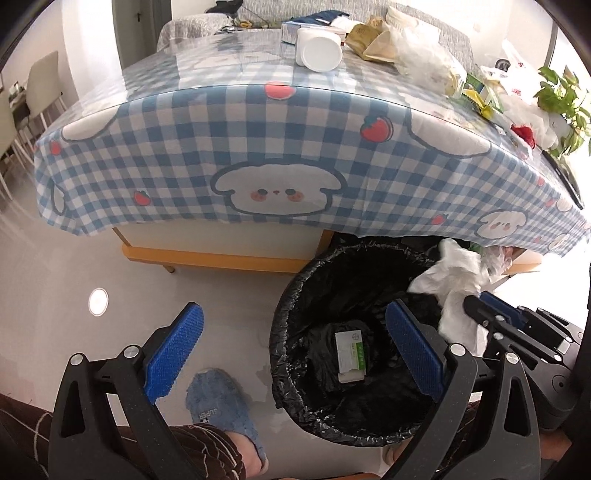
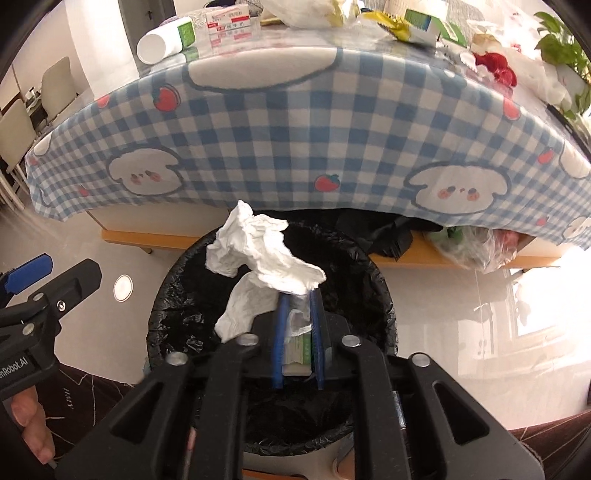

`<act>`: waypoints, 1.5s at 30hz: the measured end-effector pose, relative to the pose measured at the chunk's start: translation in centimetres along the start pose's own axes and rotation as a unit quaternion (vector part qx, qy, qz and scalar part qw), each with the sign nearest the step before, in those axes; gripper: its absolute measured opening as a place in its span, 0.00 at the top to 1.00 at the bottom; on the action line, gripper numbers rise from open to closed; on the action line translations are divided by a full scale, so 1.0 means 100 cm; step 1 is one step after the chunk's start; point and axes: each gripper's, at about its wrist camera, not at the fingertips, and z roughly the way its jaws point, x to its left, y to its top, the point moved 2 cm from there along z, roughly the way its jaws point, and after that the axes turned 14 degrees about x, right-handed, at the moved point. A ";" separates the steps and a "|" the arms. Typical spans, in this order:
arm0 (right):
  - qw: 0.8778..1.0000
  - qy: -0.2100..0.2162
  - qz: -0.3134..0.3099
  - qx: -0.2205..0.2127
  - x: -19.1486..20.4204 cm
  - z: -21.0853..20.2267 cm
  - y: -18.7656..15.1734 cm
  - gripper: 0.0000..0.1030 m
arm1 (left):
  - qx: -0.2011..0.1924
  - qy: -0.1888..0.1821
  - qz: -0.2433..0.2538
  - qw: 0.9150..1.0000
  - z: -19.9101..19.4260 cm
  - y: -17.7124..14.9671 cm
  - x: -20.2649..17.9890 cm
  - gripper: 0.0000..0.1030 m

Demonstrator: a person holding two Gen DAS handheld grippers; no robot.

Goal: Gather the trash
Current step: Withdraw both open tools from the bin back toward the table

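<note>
A round bin lined with a black bag [image 1: 291, 295] [image 2: 173, 306] stands on the floor in front of the table. A white and green carton [image 1: 351, 350] lies inside it. My right gripper [image 2: 300, 295] is shut on a crumpled white tissue [image 2: 258, 254] and holds it above the bin's opening; the tissue [image 1: 454, 280] also shows at the right of the left wrist view. My left gripper [image 1: 295, 325] is open and empty, above the bin's left rim. More trash lies on the table: a white bottle [image 1: 318, 46], brown paper bags [image 1: 373, 40], clear plastic [image 1: 424, 59], wrappers [image 2: 395, 26].
The table wears a blue checked cloth [image 1: 258, 147] hanging over its front edge. A plant [image 1: 561, 96] stands at its right end. Bags [image 2: 476, 243] lie under the table. A blue slipper on a foot [image 1: 218, 406] is left of the bin. Chairs [image 1: 40, 85] stand far left.
</note>
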 end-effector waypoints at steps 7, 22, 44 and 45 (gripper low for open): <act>0.999 -0.014 0.030 -0.018 -0.017 -0.011 0.001 0.26 | -0.004 0.013 0.016 1.000 -0.003 0.001 -0.010 0.06; 0.993 -0.025 0.083 -0.076 -0.056 -0.078 0.009 0.10 | -0.039 0.002 0.038 0.998 -0.051 0.015 -0.032 0.06; 0.985 -0.038 0.078 -0.147 -0.093 -0.158 0.040 0.10 | -0.062 0.006 0.049 0.997 -0.105 0.067 -0.041 0.06; 0.985 -0.039 0.076 -0.147 -0.094 -0.160 0.044 0.10 | -0.063 0.007 0.049 0.997 -0.106 0.071 -0.041 0.06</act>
